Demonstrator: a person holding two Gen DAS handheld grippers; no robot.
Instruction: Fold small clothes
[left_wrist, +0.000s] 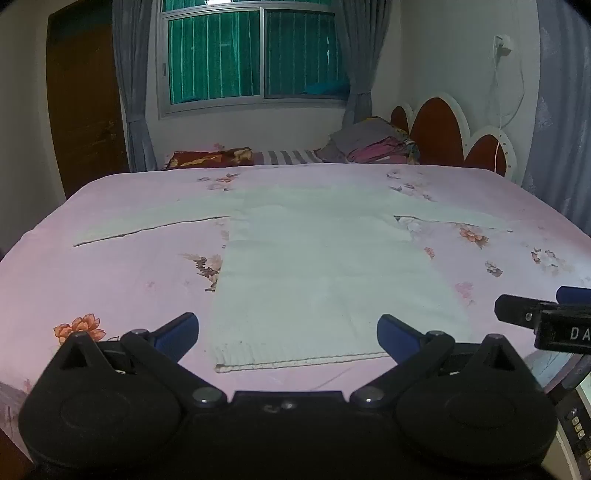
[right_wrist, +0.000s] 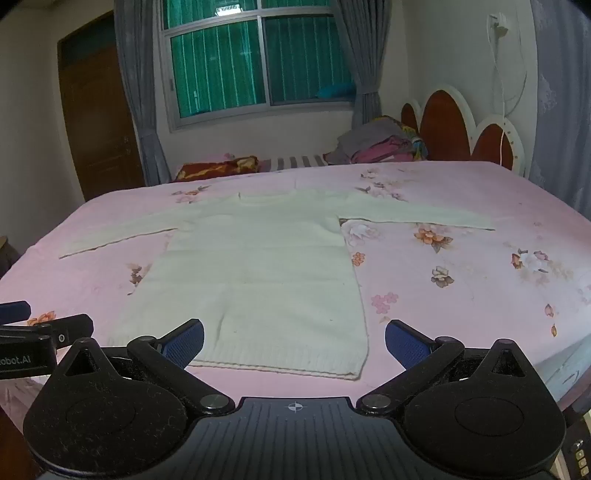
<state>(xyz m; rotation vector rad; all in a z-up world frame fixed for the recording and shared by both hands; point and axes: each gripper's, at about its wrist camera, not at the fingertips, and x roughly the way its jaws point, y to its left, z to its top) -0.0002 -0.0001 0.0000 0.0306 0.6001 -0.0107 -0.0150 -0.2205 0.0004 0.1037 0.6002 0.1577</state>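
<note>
White sweater (right_wrist: 255, 273) flat on the bed (right_wrist: 461, 295), hem at the near edge, collar away; left gripper (left_wrist: 288, 332) and right gripper (right_wrist: 293, 341) wide, empty, facing the hem.

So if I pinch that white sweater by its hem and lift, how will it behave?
The white sweater looks like soft knit lying flat on the bed sheet, so it will probably droop and fold. Its spread sleeves would likely trail and drag. It is probably light.
</note>
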